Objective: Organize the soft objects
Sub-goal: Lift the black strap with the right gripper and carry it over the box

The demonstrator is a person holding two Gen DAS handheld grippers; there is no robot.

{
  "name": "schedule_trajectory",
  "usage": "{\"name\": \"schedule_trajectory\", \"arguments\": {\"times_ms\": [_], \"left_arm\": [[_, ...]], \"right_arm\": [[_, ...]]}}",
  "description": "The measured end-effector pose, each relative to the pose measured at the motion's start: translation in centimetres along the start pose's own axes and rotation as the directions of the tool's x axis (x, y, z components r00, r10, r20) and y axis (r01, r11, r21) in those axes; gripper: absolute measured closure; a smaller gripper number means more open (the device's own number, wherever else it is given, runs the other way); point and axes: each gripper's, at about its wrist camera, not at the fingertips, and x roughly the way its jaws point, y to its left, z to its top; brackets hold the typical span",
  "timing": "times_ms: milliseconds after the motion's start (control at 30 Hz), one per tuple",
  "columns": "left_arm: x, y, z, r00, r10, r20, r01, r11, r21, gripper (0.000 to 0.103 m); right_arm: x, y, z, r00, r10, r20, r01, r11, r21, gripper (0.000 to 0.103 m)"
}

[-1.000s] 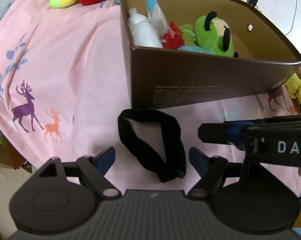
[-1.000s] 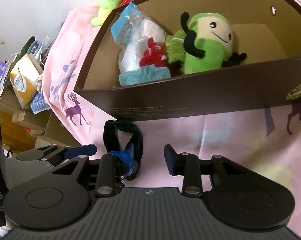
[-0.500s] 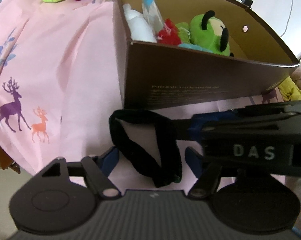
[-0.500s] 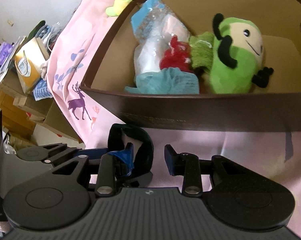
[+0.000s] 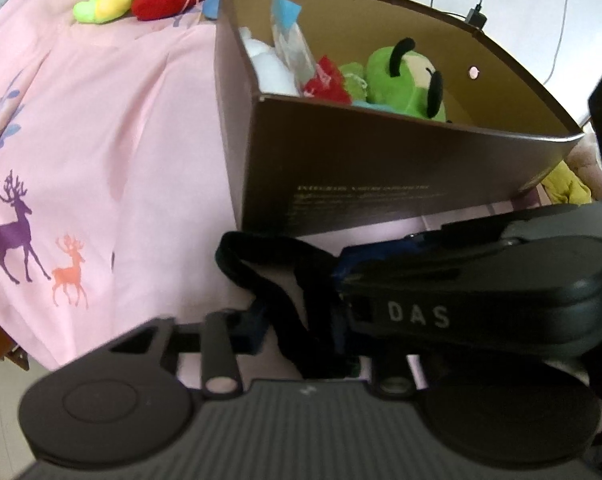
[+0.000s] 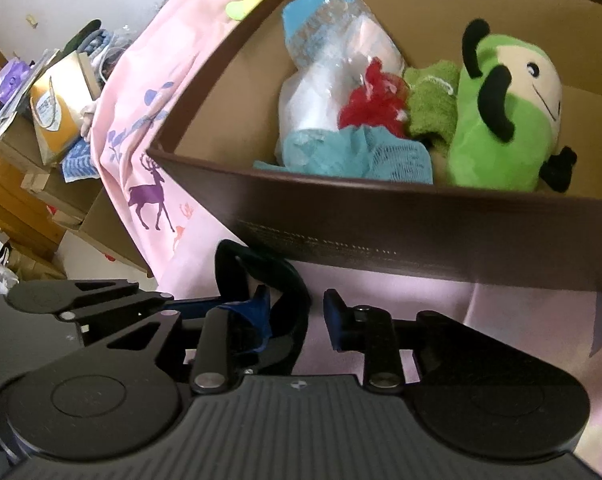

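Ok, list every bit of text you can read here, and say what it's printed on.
"DAS": on the side of the right gripper, seen from the left wrist.
Small pale print on the box front: several lines, too blurred to read.
Print on the yellow bag beside the bed: too small to read.

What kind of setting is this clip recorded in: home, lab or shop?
Probably a lived-in home room. A pink deer-print sheet covers the work surface, plush toys fill a brown cardboard box, and cluttered boxes and bags sit beside it.
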Motion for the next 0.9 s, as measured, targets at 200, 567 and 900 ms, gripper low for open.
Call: {"name": "schedule_trajectory", "arguments": {"times_ms": [200,567,900], "left_arm": [[-0.1,-0.5,-0.1,0.999,-0.035,0.008,0.035,0.999,0.017,0.095],[-1.1,-2.7,-0.2,0.994,-0.106,0.038,0.102,0.99,0.097,0.097],[-2.5,-6.1,0.1,0.979,-0.2,0.05,0.184,0.957,0.226,0.097]], "right_arm": [[-0.4,-0.4,-0.2,1.0,0.016,0.002,-0.016,1.0,0.01,0.103],[-2.0,-1.7,-0.9,1.0,0.012,0.017,-0.013,0.998,0.064,0.103],[-5.8,-4.1,-2.5,0.997,0.015,0.07,-0.028,0.981,0.189,0.103]]}}
